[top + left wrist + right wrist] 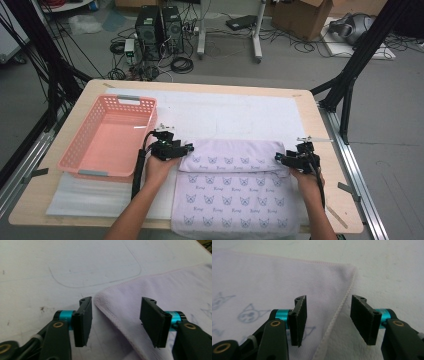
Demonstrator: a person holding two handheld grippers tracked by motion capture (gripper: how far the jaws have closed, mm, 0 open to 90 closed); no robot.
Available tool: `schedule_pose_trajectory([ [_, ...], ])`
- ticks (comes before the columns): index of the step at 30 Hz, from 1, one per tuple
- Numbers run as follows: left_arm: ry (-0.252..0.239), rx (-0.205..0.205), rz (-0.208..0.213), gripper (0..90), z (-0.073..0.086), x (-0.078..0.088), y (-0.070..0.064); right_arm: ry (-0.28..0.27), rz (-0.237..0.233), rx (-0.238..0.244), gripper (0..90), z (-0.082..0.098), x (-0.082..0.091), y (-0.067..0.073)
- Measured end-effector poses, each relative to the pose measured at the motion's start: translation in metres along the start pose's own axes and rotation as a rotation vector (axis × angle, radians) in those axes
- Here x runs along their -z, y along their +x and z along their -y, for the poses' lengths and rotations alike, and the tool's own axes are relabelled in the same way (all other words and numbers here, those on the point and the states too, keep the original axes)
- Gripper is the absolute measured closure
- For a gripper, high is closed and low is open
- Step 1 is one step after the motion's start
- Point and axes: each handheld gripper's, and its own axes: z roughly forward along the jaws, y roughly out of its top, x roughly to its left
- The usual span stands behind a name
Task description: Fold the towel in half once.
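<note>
Both grippers point(190, 148) point(276, 157) half open, empty, astride folded towel point(235, 187) corners; its printed lettering unreadable.

One lilac towel point(235, 192) printed with cat faces lies folded at the worktop's point(320, 130) near edge. One pink plastic basket point(107, 137) stands by the left edge. Two grippers are at the towel: the left gripper point(187, 148) and the right gripper point(278, 157). One white mat point(225, 107) covers the worktop.
</note>
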Motion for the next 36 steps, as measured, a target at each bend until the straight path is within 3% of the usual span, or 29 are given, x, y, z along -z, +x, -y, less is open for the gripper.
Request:
schedule_pose_trajectory([
  [3, 0.010, -0.091, -0.053, 57.8, 0.003, -0.004, -0.006, 0.007, 0.023, 0.015, 51.4, -0.003, -0.003, 0.001],
  [5, 0.022, -0.134, -0.069, 73.7, 0.002, -0.005, -0.007, 0.008, 0.034, 0.036, 59.0, -0.003, -0.003, 0.000],
  [6, 0.034, -0.144, -0.065, 82.1, 0.001, -0.005, -0.007, 0.013, 0.036, 0.038, 68.2, -0.003, -0.003, 0.000],
  [7, 0.042, -0.142, -0.065, 84.7, 0.000, -0.004, -0.008, 0.021, 0.018, 0.043, 78.3, -0.003, -0.002, 0.000],
  [9, 0.032, -0.145, -0.050, 85.5, -0.001, -0.001, -0.009, -0.003, 0.018, 0.078, 86.5, -0.002, 0.003, 0.001],
  [13, -0.023, -0.125, -0.003, 85.4, -0.005, 0.015, -0.012, -0.069, 0.022, 0.113, 86.6, -0.002, 0.016, 0.007],
  [17, -0.065, -0.152, 0.048, 85.2, -0.007, 0.035, -0.018, -0.108, 0.006, 0.139, 86.5, 0.004, 0.031, 0.013],
  [23, -0.104, -0.158, 0.123, 84.7, 0.003, 0.057, -0.027, -0.144, -0.065, 0.148, 85.1, 0.019, 0.052, 0.016],
  [26, -0.096, -0.195, 0.116, 84.1, 0.012, 0.060, -0.030, -0.156, -0.086, 0.151, 85.4, 0.027, 0.060, 0.016],
  [36, -0.080, -0.168, 0.143, 84.1, 0.029, 0.064, -0.022, -0.146, -0.116, 0.137, 86.1, 0.040, 0.067, 0.017],
])
